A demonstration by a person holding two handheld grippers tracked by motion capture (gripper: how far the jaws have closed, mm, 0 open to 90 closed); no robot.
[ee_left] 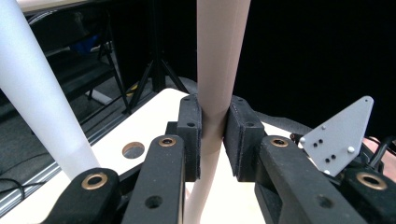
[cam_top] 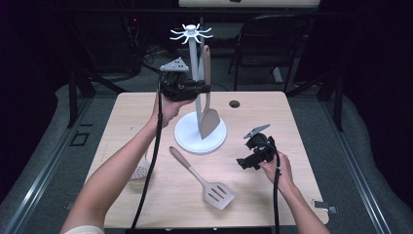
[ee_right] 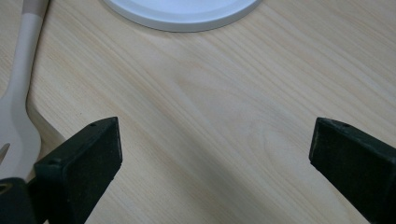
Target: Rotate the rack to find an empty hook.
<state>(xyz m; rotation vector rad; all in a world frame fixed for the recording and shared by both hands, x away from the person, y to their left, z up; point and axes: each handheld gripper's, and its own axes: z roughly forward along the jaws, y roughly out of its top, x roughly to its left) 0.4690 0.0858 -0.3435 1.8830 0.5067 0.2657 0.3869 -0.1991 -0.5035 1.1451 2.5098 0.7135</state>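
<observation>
Spatula [cam_top: 208,105] hangs upright (blade down) in tongs [cam_top: 204,88].

Skimmer [cam_top: 140,170] on the desk [cam_top: 253,204]: mostly hidden beneath the left forearm, only the perforated head visible. Solid turner [ee_left: 215,70]: handle cut off by the top and bottom edges of the left gripper view, blade out of frame. Slotted turner [ee_right: 14,107]: cropped at the left edge of the right gripper view. Stand base [ee_right: 182,11]: cut by the top edge there. Stand hooks [cam_top: 191,33]: too small to tell their shape.
</observation>
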